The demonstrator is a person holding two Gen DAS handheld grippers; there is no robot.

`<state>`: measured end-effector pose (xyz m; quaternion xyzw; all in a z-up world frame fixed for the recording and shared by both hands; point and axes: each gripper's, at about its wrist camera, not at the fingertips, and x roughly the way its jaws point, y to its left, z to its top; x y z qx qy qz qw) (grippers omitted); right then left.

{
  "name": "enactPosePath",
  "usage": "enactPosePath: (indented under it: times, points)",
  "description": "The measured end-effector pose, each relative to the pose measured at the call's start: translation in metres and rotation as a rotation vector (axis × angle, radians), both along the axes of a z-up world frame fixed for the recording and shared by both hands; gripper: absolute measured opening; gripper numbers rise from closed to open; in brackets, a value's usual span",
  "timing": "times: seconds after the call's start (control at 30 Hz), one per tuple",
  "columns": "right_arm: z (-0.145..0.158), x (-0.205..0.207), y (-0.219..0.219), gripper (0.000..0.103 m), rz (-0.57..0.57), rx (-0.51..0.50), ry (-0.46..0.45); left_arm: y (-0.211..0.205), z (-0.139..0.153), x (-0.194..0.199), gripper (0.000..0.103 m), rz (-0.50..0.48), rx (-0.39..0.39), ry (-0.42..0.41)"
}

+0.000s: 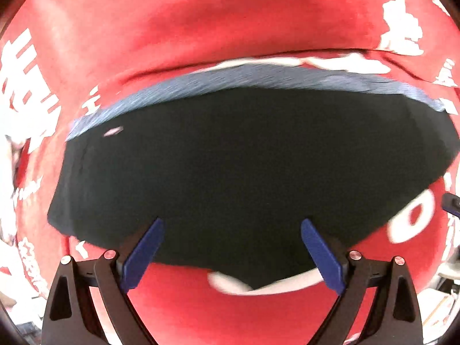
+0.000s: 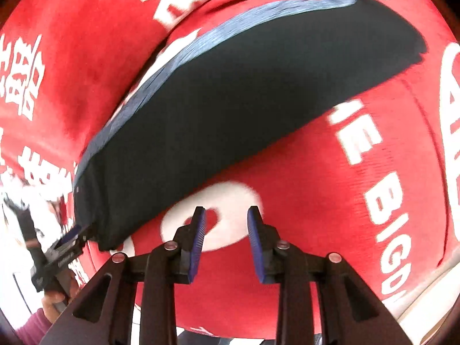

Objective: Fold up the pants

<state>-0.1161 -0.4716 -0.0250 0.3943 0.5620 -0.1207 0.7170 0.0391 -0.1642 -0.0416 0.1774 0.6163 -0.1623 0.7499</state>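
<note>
Pants [image 1: 235, 178] are lying folded on red printed cloth [image 1: 201, 23], both grippers' jaws hovering open and empty beside them.

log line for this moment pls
pants: folded, flat on red cloth | left gripper: open above pants | right gripper: open, empty, beside pants

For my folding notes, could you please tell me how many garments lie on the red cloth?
1: the dark pants, folded, with a blue-grey waistband along the far edge, lie on the red cloth ahead of both claws. No other garment shows; something could be hidden beyond the views.
</note>
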Motion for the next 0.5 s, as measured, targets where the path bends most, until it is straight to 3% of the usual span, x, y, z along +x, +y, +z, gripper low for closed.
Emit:
enactPosePath:
  times: [0.2,0.43,0.47,0.5]
  points:
    - [-0.004,-0.028,-0.076,0.033,-0.24,0.04,-0.027,-0.082,-0.004,-0.011,0.098,-0.087,-0.058,0.017]
    - [-0.029,-0.043,-0.141,0.034,-0.477,0.104,-0.064,-0.166,-0.011,-0.027,0.098,-0.048,-0.074,0.037]
    - [-0.033,-0.043,-0.152,0.027,-0.494,0.128,-0.079,-0.174,-0.012,-0.027,0.098,-0.045,-0.07,0.036]
    - [-0.033,-0.041,-0.157,0.009,-0.492,0.139,-0.092,-0.179,-0.013,-0.028,0.098,-0.046,-0.068,0.034]
